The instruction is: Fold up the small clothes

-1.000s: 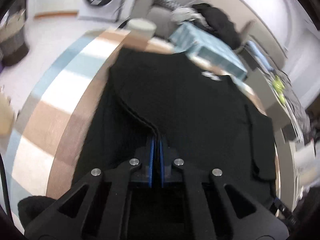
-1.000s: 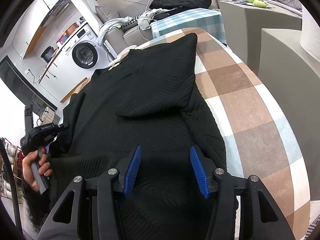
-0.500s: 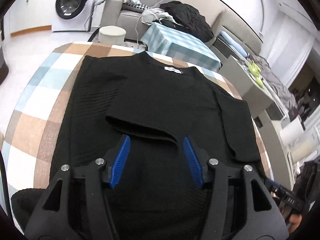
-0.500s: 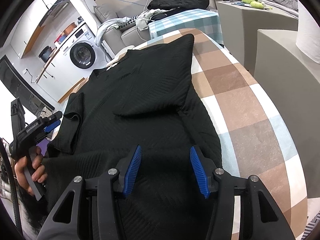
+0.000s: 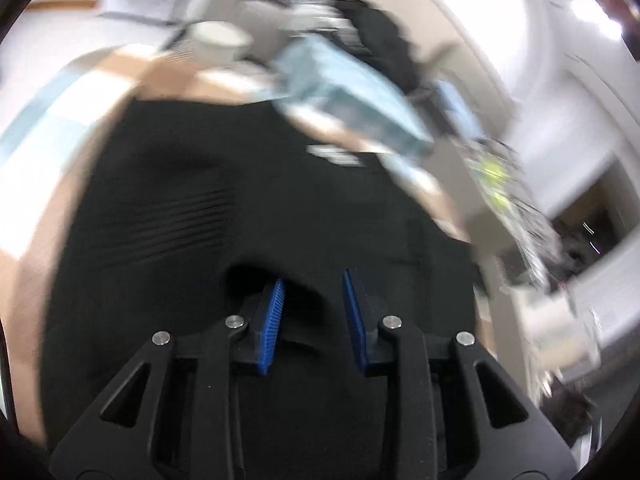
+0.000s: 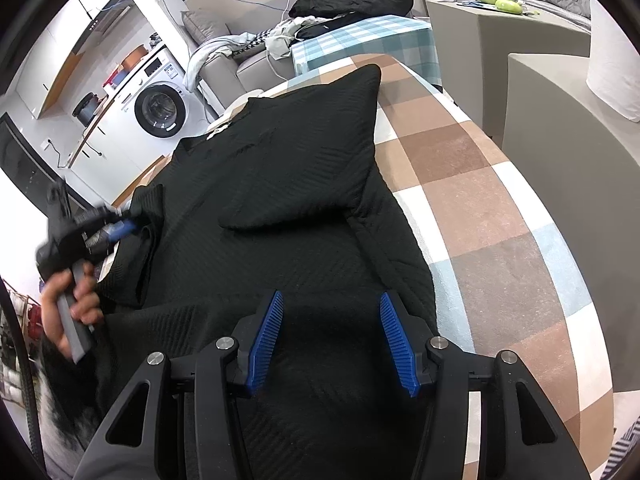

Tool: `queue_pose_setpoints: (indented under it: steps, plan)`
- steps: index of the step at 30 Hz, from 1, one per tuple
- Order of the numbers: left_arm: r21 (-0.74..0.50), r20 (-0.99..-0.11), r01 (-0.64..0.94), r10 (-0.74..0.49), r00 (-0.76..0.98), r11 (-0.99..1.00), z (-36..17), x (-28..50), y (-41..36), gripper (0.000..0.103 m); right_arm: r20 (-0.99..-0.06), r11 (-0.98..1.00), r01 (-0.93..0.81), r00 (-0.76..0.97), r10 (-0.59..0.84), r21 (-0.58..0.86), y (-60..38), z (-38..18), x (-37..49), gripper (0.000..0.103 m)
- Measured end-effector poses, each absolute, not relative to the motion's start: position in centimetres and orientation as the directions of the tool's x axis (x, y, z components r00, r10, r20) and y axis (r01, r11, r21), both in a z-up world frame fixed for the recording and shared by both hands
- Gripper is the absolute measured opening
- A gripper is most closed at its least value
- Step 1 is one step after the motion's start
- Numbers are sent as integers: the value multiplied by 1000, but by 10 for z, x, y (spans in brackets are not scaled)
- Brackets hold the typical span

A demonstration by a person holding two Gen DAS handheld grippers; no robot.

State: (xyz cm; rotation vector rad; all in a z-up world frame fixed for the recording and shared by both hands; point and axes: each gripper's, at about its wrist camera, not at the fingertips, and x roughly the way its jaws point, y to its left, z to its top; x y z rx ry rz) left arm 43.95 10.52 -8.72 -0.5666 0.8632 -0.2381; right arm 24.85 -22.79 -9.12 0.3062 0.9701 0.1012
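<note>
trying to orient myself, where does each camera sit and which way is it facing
Left wrist: rides the left gripper, looking down along its blue pads at the black sweater; blurred.
Right wrist: rides the right gripper, looking across the sweater to the washing machine; a hand holds the left gripper.
Shared: sweater, checked tablecloth.

**Open cloth to the right, furniture behind**

Bare checked cloth [image 6: 500, 216] right of the sweater [image 6: 304, 184] leaves free passage. A grey block [image 6: 568, 128] crowds the right edge. A teal table [image 6: 360, 46] and sofa [image 6: 224, 68] close the far end.
</note>
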Motion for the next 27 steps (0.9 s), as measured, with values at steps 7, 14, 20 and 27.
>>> queue_pose_setpoints:
  steps: [7, 14, 20, 27]
  plan:
    - [-311, -730, -72, -190, 656, 948, -75, 415, 107, 44, -794, 952, 53, 566, 219, 301, -227, -91, 246, 52]
    - [-100, -840, -317, 90, 534, 943, -113, 401, 171, 41, -794, 953, 32, 561, 234, 303, -220, -93, 247, 52]
    - [-108, -821, -294, 81, 565, 950, -117, 394, 183, 7, -800, 954, 23, 551, 237, 298, -215, -95, 250, 52]
    - [-138, -812, -379, 114, 572, 915, -113, 387, 210, 3, -801, 955, 32, 554, 228, 294, -218, -95, 251, 52]
